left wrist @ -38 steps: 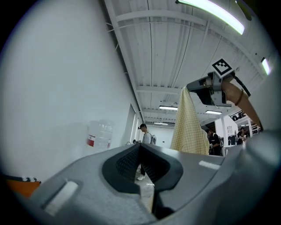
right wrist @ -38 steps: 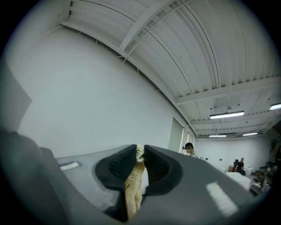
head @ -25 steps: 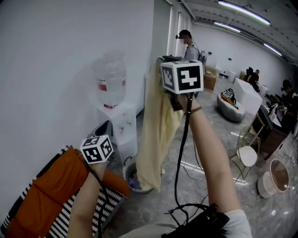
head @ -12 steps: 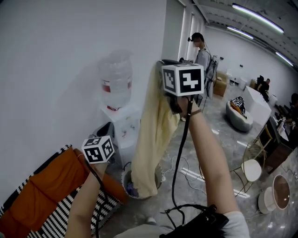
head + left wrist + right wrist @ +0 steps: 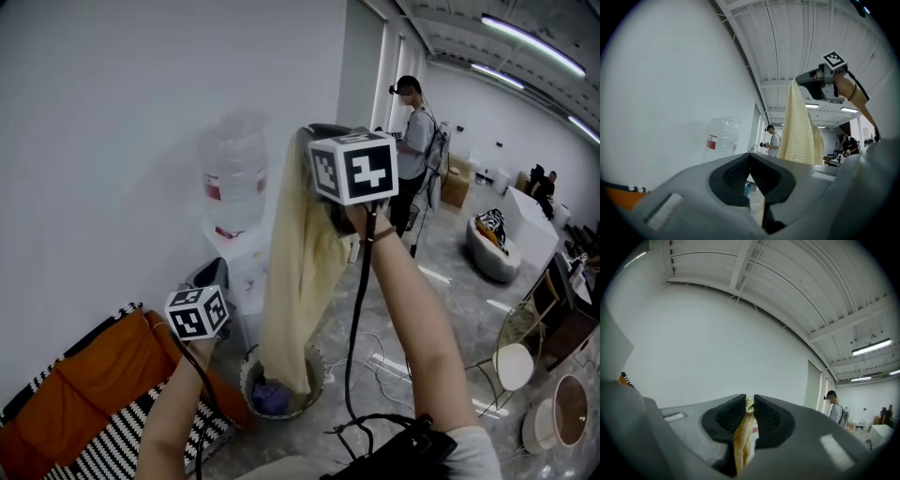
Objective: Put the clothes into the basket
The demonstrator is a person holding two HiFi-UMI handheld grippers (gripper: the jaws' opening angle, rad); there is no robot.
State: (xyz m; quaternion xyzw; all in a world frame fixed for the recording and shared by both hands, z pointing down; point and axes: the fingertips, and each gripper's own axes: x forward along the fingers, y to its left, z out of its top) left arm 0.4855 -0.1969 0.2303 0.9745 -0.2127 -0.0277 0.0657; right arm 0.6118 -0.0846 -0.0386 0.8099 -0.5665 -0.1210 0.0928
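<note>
My right gripper (image 5: 750,403) pinches the yellow garment (image 5: 295,281); long axis vertical, hem at the basket (image 5: 247,375) mouth directly below; left gripper (image 5: 750,158) pressed together, empty.

Pale yellow checked garment (image 5: 295,272), hanging limp and full length at centre frame, lower end overlapping the rim of a round basket (image 5: 247,377) at lower centre; purple clothes (image 5: 270,398) bunched inside.

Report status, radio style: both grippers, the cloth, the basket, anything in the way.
Right gripper shut on yellow cloth, held high. Left gripper shut, empty. Cloth's lower end hangs over basket, purple garment inside. Water cooler close beside basket.
</note>
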